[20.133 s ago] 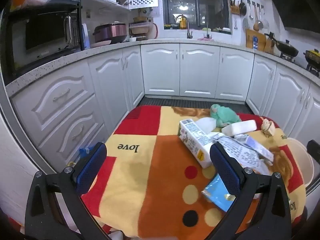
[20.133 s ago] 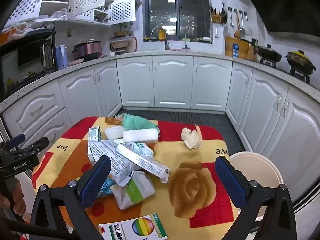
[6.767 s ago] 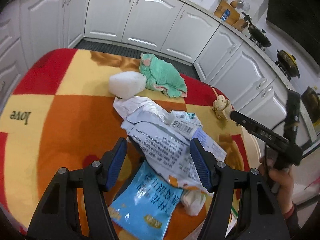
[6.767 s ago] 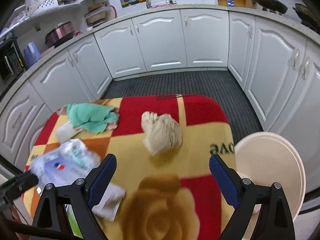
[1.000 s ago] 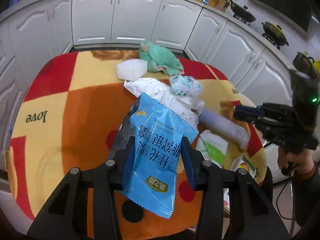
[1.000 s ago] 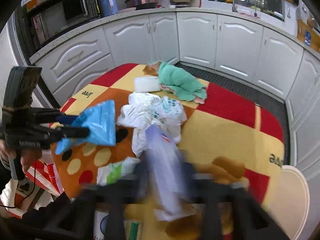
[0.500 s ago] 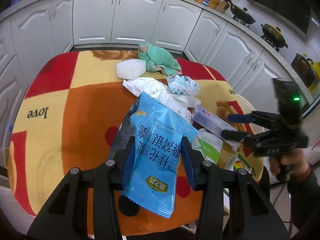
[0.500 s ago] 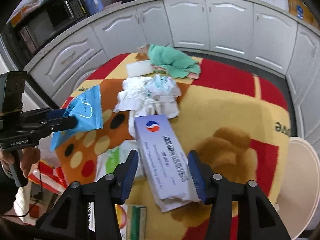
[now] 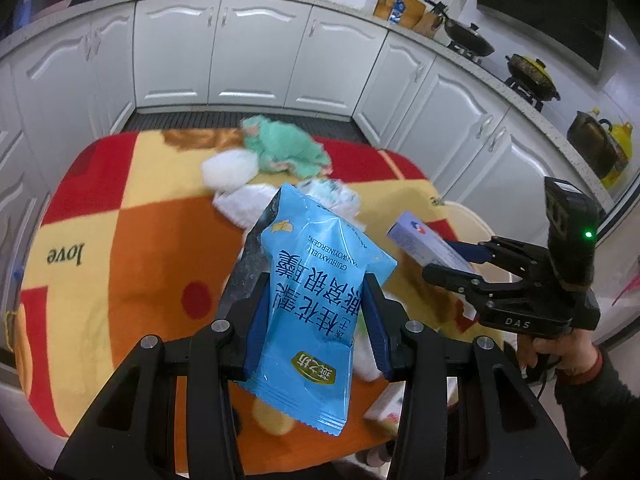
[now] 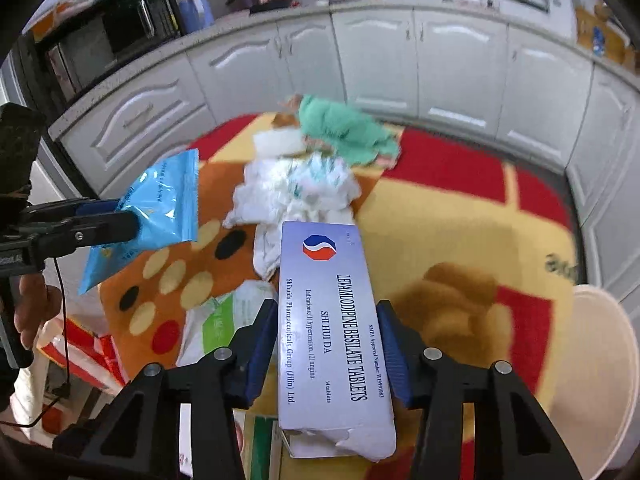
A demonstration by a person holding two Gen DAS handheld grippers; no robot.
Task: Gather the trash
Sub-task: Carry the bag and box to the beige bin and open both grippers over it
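My left tongs (image 9: 316, 312) clamp a glossy blue plastic snack packet (image 9: 316, 304), lifted above desk (image 9: 132, 248) | my right tongs (image 10: 326, 344) clamp a flat lilac cardboard tablet box (image 10: 328, 320) over fleecy checked cloth.

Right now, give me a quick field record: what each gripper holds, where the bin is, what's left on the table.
left gripper: shut on blue snack packet, lifted
right gripper: shut on tablet box, lifted
bin: cream, beside table's right edge
left on table: green cloth, white sponge, crumpled white paper, green-white packet
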